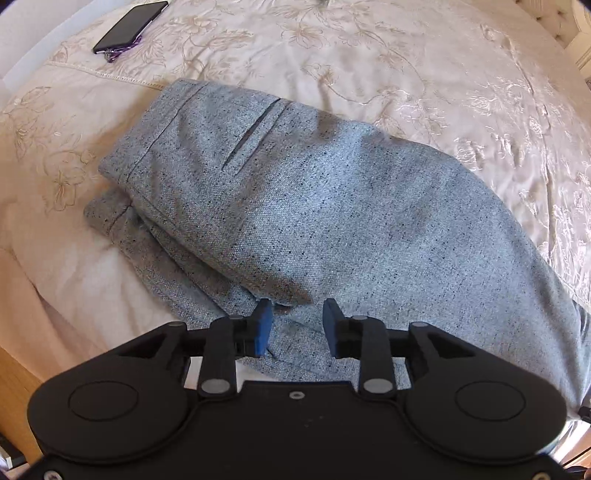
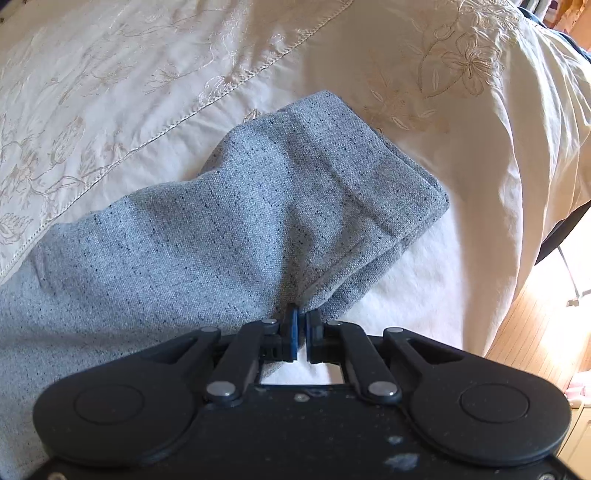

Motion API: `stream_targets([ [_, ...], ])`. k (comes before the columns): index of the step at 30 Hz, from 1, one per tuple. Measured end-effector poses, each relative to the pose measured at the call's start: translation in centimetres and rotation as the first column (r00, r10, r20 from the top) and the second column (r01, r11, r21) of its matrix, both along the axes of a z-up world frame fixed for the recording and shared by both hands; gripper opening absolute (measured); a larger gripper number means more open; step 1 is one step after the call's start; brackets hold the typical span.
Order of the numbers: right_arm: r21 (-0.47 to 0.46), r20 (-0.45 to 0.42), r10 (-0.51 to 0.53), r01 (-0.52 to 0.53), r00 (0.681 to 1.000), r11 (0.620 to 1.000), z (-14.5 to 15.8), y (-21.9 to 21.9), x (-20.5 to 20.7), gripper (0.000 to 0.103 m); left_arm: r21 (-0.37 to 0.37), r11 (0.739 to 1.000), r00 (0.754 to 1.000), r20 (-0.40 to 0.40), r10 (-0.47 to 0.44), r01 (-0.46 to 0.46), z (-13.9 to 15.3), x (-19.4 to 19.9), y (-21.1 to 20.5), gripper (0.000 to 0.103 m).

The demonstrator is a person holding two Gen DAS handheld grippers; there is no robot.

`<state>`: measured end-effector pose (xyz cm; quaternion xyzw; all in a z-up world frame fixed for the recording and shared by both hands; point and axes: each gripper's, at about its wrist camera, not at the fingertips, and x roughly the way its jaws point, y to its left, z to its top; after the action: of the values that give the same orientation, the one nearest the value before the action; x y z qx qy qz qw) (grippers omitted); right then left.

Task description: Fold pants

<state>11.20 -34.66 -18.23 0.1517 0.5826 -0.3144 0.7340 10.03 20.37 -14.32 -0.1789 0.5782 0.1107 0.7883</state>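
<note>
Grey speckled pants (image 1: 314,206) lie folded in layers on a cream embroidered bedspread (image 1: 424,74), waistband and a slit pocket at the far left. My left gripper (image 1: 297,314) is open, its blue pads just above the near edge of the top layer, holding nothing. In the right wrist view the pants (image 2: 221,221) run from lower left to the hem end at upper right. My right gripper (image 2: 302,314) is shut on the near edge of the pants, with the cloth puckering up from the pinch.
A black phone (image 1: 131,26) with a purple cord lies on the bedspread at the far left. The bed edge drops off at the right onto a wooden floor (image 2: 535,332). A wooden bed frame (image 1: 18,398) shows at lower left.
</note>
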Motion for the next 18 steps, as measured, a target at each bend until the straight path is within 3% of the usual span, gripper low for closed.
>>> stream_targets([
  [3, -0.017, 0.001, -0.006, 0.006, 1.000, 1.000, 0.1, 0.5, -0.1, 0.007, 0.018, 1.000, 1.000, -0.009, 0.021, -0.021, -0.6, 0.7, 0.7, 0.044],
  [4, -0.025, 0.000, -0.005, 0.005, 1.000, 1.000, 0.2, 0.6, -0.1, 0.007, 0.023, 0.999, 0.999, -0.021, 0.036, -0.035, -1.0, 1.0, 1.1, 0.049],
  [7, -0.042, 0.000, -0.006, 0.006, 1.000, 0.999, 0.3, 0.9, 0.0, 0.007, -0.001, 0.998, 0.996, -0.061, 0.065, -0.065, -2.6, 1.9, 1.9, 0.054],
  [9, -0.051, 0.005, -0.010, 0.010, 1.000, 0.999, 0.4, 1.2, 0.0, 0.007, -0.005, 0.998, 0.994, -0.089, 0.055, -0.056, -3.6, 2.8, 1.8, 0.045],
  [10, -0.059, 0.008, -0.006, 0.006, 1.000, 0.998, 0.5, 1.4, 0.0, 0.007, -0.001, 0.998, 0.995, -0.077, 0.064, -0.065, -3.5, 3.0, 1.9, 0.013],
  [14, -0.112, 0.042, 0.026, -0.022, 0.999, 0.993, 2.6, 2.0, -0.2, 0.004, -0.076, 0.986, 0.988, -0.016, 0.150, -0.151, 0.4, 2.1, 2.8, 0.012],
  [18, -0.121, 0.114, 0.038, -0.024, 0.993, 0.992, 5.6, 2.0, -1.2, 0.004, -0.055, 0.996, 0.996, 0.043, 0.077, -0.075, 4.7, -0.2, 2.5, 0.012],
])
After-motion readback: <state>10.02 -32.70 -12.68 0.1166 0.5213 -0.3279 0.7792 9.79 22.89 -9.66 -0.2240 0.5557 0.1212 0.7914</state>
